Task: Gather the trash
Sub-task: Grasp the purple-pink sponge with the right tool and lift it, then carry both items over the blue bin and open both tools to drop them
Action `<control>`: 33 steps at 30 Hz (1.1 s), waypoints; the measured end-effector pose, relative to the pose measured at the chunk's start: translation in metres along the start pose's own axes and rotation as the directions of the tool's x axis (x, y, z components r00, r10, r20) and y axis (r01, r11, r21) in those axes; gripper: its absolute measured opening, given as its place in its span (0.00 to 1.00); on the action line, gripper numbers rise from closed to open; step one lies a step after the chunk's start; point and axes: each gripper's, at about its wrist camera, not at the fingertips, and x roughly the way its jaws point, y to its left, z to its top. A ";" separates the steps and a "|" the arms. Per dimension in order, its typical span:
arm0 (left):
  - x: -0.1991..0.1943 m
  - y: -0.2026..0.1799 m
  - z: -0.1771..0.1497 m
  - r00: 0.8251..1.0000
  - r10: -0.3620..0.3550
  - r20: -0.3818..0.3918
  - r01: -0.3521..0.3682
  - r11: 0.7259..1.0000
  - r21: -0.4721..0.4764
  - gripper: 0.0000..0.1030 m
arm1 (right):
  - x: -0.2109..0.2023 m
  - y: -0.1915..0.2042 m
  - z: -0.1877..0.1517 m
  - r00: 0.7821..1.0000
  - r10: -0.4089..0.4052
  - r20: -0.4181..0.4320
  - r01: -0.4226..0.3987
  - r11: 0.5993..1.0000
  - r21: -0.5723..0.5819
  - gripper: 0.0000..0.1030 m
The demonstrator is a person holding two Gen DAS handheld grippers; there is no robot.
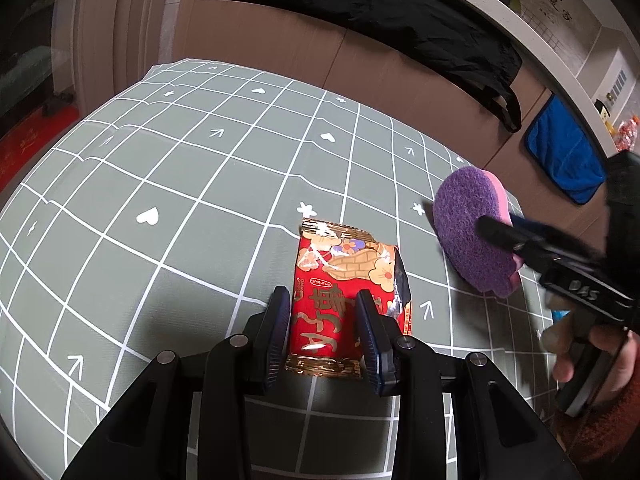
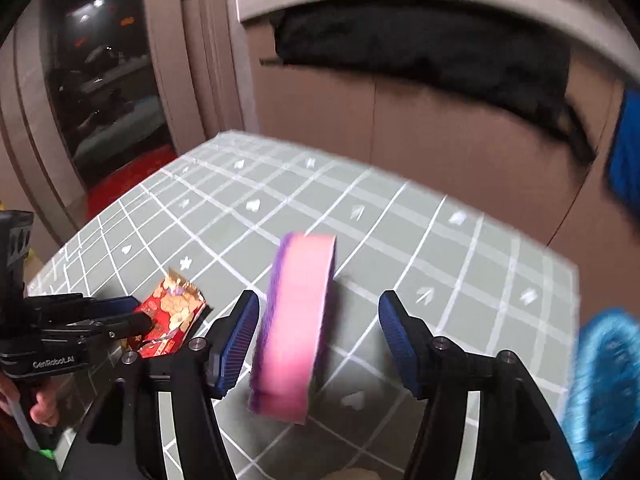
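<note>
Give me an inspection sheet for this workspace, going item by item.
Surface: table under a grey-green grid cloth.
Job's things: red snack wrapper lying flat.
Clutter: purple-pink sponge standing on edge, blurred; blue fuzzy object at the right edge.
Grippers: left gripper straddling the wrapper, grip unclear; right gripper open around the sponge.
Cables: nothing seen.
Surroundings: black garment and blue cloth hanging behind.
</note>
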 end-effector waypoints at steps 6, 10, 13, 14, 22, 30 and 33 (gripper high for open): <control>0.001 -0.005 0.001 0.999 0.044 -0.004 -0.044 0.999 -0.003 0.33 | 0.012 -0.002 0.000 0.989 0.145 -0.031 -0.143 0.989 0.044 0.29; 0.005 -0.015 0.001 0.992 0.127 0.003 -0.127 0.991 0.032 0.09 | -0.007 -0.002 0.000 0.993 0.119 0.004 -0.119 0.993 0.009 0.29; -0.003 -0.019 0.003 0.992 0.123 0.028 -0.124 0.992 0.020 0.06 | -0.025 -0.009 -0.003 0.992 0.120 0.029 -0.120 0.993 0.022 0.28; -0.005 -0.021 0.004 0.991 0.130 0.041 -0.131 0.991 0.023 0.06 | -0.030 -0.011 -0.004 0.993 0.114 0.036 -0.115 0.993 0.024 0.28; -0.032 -0.049 0.010 0.985 0.137 0.109 -0.145 0.987 0.066 0.05 | -0.060 -0.028 -0.010 0.991 0.104 0.088 -0.108 0.993 0.045 0.28; -0.051 -0.079 0.017 0.978 0.128 0.167 -0.149 0.981 0.123 0.04 | -0.079 -0.044 -0.017 0.989 0.088 0.122 -0.097 0.993 0.074 0.28; -0.057 -0.088 0.022 0.975 0.120 0.185 -0.147 0.979 0.139 0.04 | -0.087 -0.048 -0.020 0.987 0.079 0.137 -0.091 0.993 0.081 0.28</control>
